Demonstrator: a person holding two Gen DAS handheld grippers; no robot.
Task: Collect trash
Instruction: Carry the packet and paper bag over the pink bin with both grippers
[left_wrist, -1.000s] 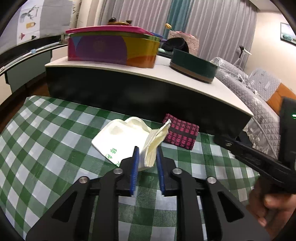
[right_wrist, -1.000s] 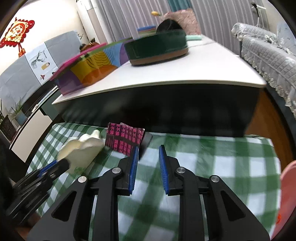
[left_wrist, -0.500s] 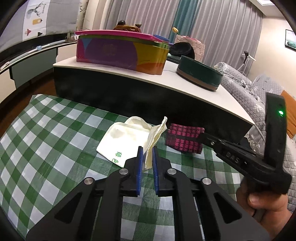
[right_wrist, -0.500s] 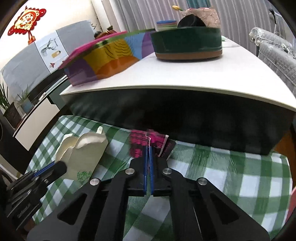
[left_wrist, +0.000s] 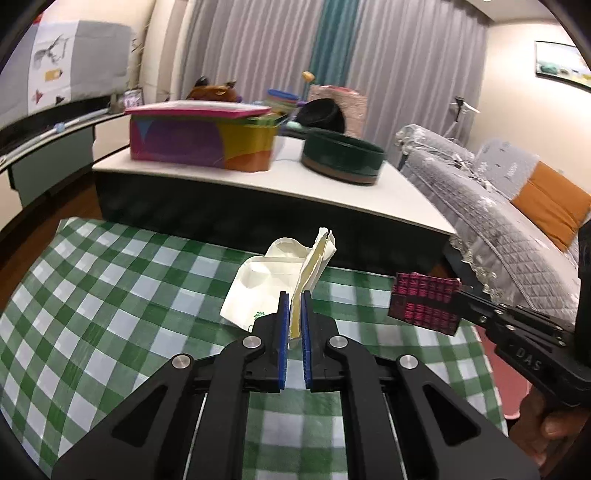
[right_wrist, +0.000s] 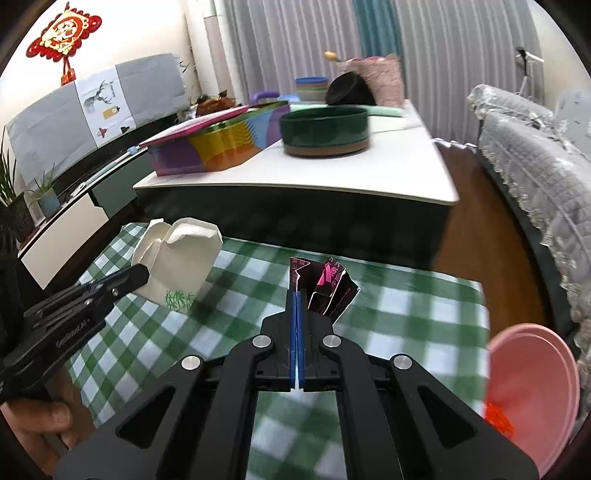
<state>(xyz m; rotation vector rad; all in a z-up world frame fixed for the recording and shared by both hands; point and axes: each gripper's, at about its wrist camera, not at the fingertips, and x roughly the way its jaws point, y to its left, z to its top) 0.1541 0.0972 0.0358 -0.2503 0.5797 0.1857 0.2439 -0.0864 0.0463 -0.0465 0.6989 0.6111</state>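
Above checked cloth (left_wrist: 110, 295): one carton (left_wrist: 266, 284), one wrapper (right_wrist: 328, 291).

1. Soft, even indoor light; no harsh glare.
2. Fisheye bending, with dark vignetted corners in both views.
3. Slight motion blur on the checked tablecloth (right_wrist: 406, 306), faint shadows beneath objects.

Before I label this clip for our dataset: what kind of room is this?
Most likely a home living room: a sofa under a quilted grey cover, floor-length curtains, and a low white-topped coffee table beside the green checked cloth.
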